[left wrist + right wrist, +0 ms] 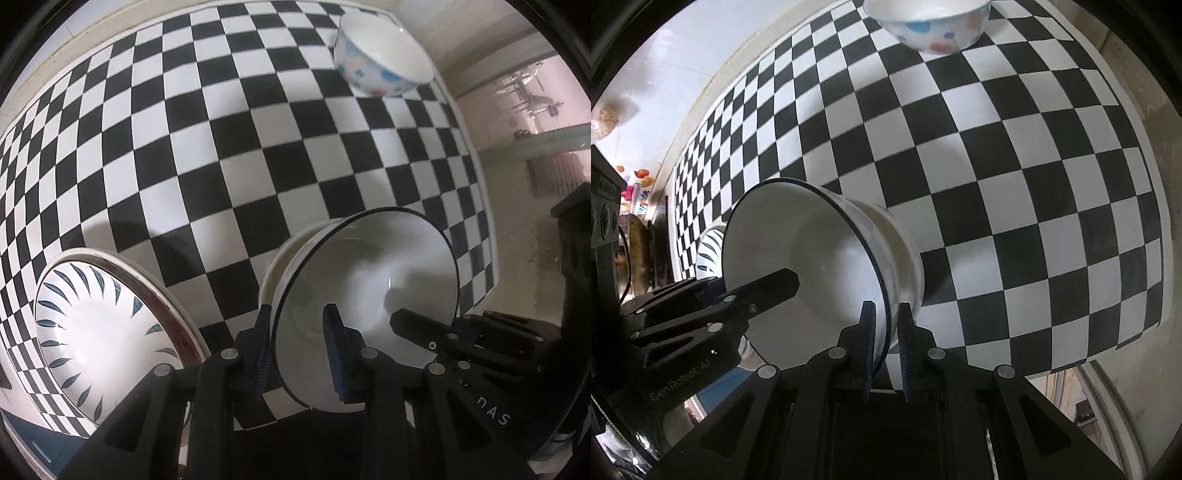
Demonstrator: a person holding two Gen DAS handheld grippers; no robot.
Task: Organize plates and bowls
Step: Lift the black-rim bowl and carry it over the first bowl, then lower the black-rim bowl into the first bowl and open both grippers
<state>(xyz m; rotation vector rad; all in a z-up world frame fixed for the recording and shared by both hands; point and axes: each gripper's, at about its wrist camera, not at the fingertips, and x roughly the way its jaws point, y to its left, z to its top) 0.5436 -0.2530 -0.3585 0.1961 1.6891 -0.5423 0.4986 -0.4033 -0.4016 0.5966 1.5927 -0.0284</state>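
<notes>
Together both grippers clamp one dark-rimmed white bowl (365, 291), tipped on its side above the checkered counter (221, 147); the left gripper (299, 354) pinches its rim at 6 o'clock, one finger inside, one outside; the right gripper (886, 350) is closed on the rim likewise; a spotted bowl (931, 26) stands at 12 o'clock, well apart; a blue-leaf plate (107, 332) lies at 8 o'clock.
</notes>
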